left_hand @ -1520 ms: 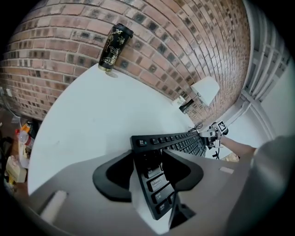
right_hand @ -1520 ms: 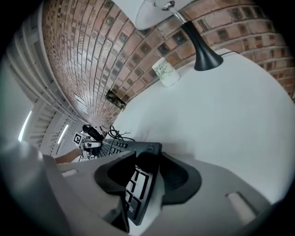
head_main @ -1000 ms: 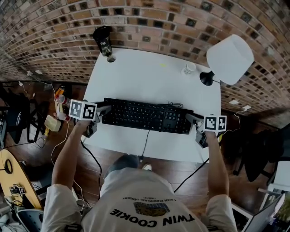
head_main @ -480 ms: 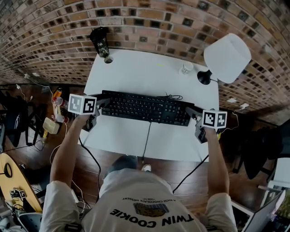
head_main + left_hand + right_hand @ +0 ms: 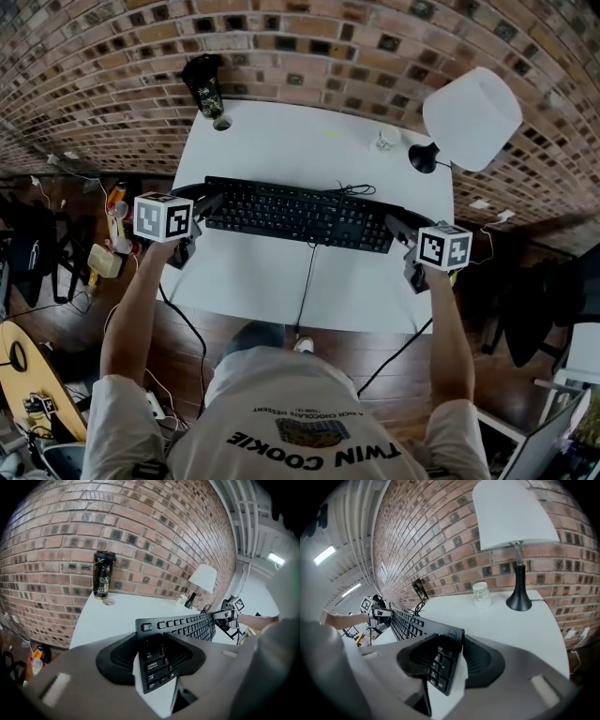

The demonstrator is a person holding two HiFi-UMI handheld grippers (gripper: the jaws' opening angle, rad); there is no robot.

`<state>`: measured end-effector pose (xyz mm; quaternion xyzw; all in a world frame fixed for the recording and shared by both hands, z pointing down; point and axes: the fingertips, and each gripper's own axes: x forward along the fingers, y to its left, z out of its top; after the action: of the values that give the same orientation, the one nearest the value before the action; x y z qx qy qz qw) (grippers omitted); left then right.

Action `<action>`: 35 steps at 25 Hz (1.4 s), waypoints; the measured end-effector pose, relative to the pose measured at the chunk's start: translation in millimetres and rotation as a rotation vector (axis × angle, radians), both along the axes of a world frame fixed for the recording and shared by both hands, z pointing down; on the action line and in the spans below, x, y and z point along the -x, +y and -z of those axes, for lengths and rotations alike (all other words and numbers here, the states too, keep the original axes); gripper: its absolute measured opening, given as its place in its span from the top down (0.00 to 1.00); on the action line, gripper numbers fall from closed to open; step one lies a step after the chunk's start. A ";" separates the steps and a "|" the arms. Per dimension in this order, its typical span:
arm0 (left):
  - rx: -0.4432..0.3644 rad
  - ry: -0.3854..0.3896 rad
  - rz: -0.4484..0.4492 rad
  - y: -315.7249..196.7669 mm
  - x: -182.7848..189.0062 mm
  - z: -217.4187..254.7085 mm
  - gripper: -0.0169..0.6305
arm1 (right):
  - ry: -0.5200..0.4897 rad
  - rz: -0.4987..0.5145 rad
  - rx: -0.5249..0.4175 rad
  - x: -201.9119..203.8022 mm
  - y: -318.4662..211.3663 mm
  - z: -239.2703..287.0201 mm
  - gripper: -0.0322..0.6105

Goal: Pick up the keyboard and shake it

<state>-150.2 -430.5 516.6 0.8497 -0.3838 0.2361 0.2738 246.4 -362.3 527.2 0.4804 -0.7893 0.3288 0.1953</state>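
Brick wall (image 5: 300, 37) backs a white bench (image 5: 281, 141). The black keyboard (image 5: 300, 214) spans the middle of the bench, its long axis running from 9 o'clock to 3 o'clock, with the 3 o'clock end skewed slightly toward the person. The left tool (image 5: 208, 204) is clamped on the keyboard's 9 o'clock end, one jaw on each face. The right tool (image 5: 398, 228) is clamped the same way on the 3 o'clock end. The keyboard cable (image 5: 305, 281) runs toward 6 o'clock, over the bench edge. A dark tumbler (image 5: 206, 86) stands at the bench's 11 o'clock corner. A lamp (image 5: 472, 117) stands at 2 o'clock, with a small cup (image 5: 386, 141) near its base.
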 end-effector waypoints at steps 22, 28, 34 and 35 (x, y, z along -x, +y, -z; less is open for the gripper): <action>-0.158 -0.146 -0.027 63.9 15.7 8.2 0.75 | 0.368 0.144 -0.306 5.9 57.2 24.8 0.76; -0.168 -0.177 -0.046 86.0 18.7 8.2 0.75 | 0.401 0.174 -0.328 7.4 81.0 24.7 0.79; -0.187 -0.256 -0.090 107.7 20.4 5.1 0.75 | 0.434 0.191 -0.345 9.2 99.6 23.9 0.82; -0.192 -0.271 -0.095 110.6 20.3 4.4 0.75 | 0.437 0.190 -0.348 9.6 102.3 23.5 0.82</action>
<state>-170.5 -319.9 512.2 0.8494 -0.3976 0.3234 0.1257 236.8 -260.0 503.7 0.4902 -0.8144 0.0577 0.3051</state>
